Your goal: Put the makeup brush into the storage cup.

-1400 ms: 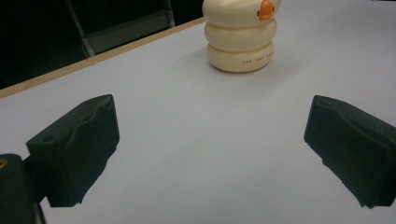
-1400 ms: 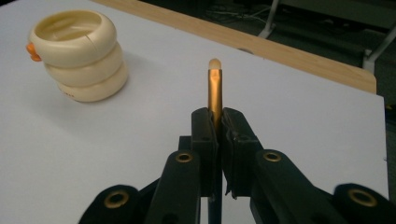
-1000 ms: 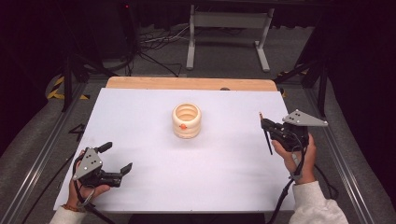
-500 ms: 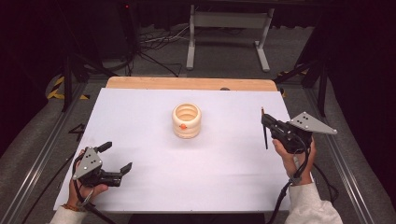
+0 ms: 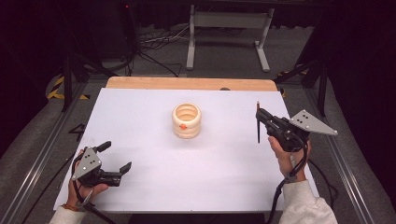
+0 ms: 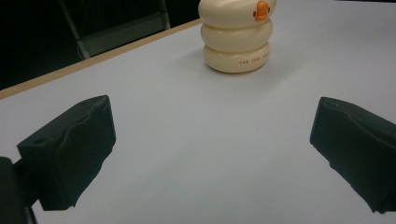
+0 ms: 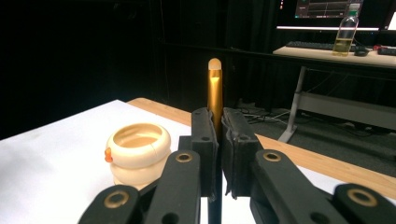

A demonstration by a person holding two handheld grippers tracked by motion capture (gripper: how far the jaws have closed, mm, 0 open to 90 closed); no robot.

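left gripper gaping, right gripper clamped

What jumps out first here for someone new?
The cream ringed cup with an orange dot, standing alone mid-table on the white sheet. Next, the right gripper at the table's right, shut on a pencil held upright, gold ferrule and eraser on top. The left gripper sits near-left, jaws wide open and empty, facing the cup.

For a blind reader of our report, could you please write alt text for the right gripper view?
The right gripper holds a gold pencil upright between its black fingers, eraser end up. Behind it to the left, a cream ringed cup stands on the white table.
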